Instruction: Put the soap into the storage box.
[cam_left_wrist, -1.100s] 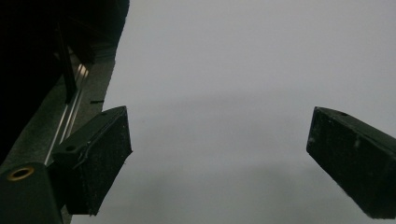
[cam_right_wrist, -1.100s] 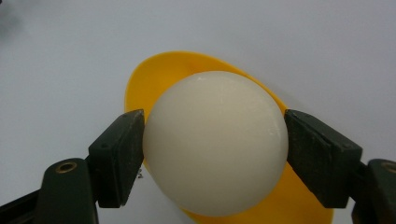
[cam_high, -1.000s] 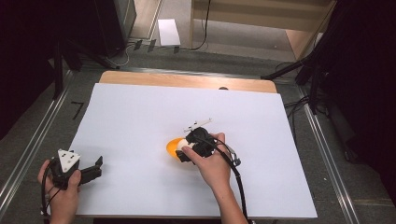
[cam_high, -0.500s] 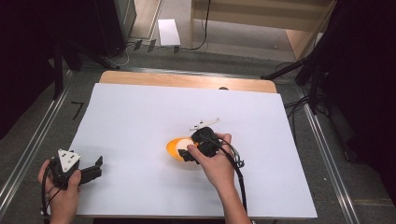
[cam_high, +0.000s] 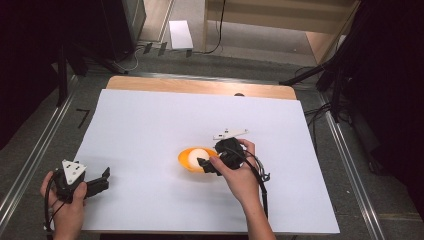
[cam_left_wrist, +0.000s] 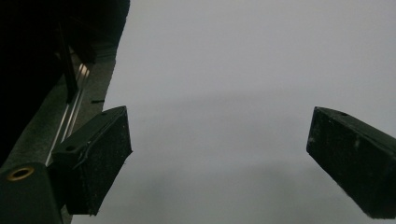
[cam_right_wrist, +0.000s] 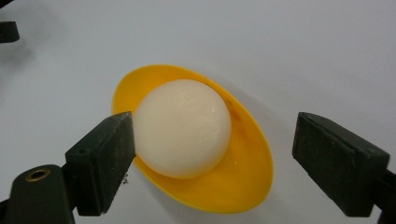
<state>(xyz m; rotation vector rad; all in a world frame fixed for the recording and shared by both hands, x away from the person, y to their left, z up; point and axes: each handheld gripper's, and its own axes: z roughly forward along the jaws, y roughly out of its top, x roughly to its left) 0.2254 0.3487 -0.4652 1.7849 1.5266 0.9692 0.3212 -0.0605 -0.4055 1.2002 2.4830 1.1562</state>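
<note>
1. Ball (cam_right_wrist: 182, 128) sits in dish (cam_right_wrist: 243, 182), near the middle of the table sheet (cam_high: 150, 125).
2. Right gripper (cam_high: 210, 164) just right of dish, jaws either side of ball.
3. Left gripper (cam_high: 100, 182) at near-left corner, well apart.

Cream ball (cam_right_wrist: 182, 128) in a yellow dish (cam_right_wrist: 243, 182)
Plain white tabletop (cam_high: 150, 125) with a bare wood edge; both grippers are black.
</note>
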